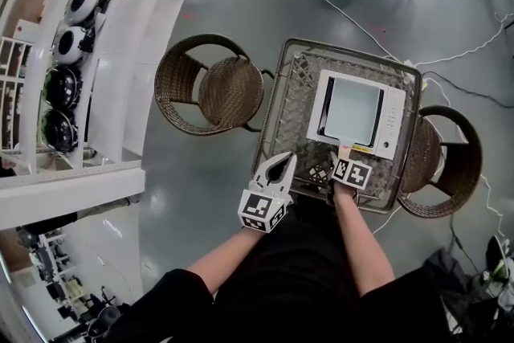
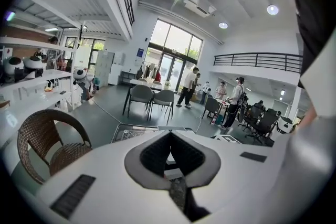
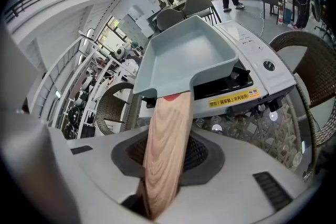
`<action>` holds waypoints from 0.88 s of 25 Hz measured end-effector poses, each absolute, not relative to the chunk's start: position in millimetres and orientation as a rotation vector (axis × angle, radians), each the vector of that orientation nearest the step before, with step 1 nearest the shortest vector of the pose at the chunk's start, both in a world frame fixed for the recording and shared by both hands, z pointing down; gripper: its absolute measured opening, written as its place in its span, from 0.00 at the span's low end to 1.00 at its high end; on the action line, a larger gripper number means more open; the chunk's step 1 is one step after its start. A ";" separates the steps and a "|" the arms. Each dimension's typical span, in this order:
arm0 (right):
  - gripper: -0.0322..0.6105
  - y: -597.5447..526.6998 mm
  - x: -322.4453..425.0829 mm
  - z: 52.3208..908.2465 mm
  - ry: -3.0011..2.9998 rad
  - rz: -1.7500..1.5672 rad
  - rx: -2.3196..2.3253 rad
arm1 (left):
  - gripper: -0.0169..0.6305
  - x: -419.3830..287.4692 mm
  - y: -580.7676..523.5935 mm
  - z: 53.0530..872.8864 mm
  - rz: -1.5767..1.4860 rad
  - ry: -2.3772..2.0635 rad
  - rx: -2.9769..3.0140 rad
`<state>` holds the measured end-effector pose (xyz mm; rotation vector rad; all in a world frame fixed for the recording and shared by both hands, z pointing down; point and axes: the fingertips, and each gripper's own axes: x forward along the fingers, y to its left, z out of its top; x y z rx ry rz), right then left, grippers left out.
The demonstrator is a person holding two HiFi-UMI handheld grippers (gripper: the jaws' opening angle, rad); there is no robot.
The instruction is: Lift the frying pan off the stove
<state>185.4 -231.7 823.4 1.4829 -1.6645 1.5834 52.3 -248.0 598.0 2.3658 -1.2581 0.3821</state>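
Observation:
A square pale grey-green frying pan (image 1: 351, 110) sits on a white tabletop stove (image 1: 391, 120) on the wicker table (image 1: 293, 96). Its light wooden handle (image 1: 345, 150) points toward me. My right gripper (image 1: 346, 162) is at the table's near edge, shut on that handle. In the right gripper view the handle (image 3: 169, 134) runs between the dark pads (image 3: 202, 152) up to the pan (image 3: 191, 55), which lies over the stove (image 3: 265, 78). My left gripper (image 1: 281, 162) hovers by the table's near left corner with fingertips together and nothing held; its own view shows the jaws (image 2: 169, 136) meeting at the tips.
A brown wicker chair (image 1: 210, 84) stands left of the table and another (image 1: 450, 161) right of it. White shelving with round helmets (image 1: 68, 44) lines the left side. Cables (image 1: 466, 88) trail over the grey floor. More chairs and people are farther off.

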 end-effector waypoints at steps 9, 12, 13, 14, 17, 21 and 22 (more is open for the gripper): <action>0.23 -233.4 193.9 793.2 -1.730 1.496 1.544 | 0.04 51.3 -244.7 590.4 0.356 -1.275 2.394; 0.23 -233.2 188.5 766.4 -1.786 1.455 1.561 | 0.04 42.9 -241.8 581.4 0.331 -1.280 2.368; 0.23 -232.3 186.8 756.1 -1.804 1.436 1.569 | 0.04 40.7 -240.8 576.8 0.324 -1.278 2.366; 0.23 -231.5 186.1 745.5 -1.820 1.411 1.580 | 0.04 39.5 -240.3 571.9 0.317 -1.273 2.369; 0.23 -229.5 186.9 715.3 -1.850 1.332 1.621 | 0.04 38.5 -240.8 556.8 0.286 -1.249 2.391; 0.23 -213.8 174.6 686.8 -1.894 1.317 1.636 | 0.04 30.0 -232.1 540.0 0.270 -1.214 2.411; 0.23 -209.3 172.2 677.5 -1.910 1.309 1.645 | 0.04 28.5 -229.3 535.5 0.266 -1.206 2.418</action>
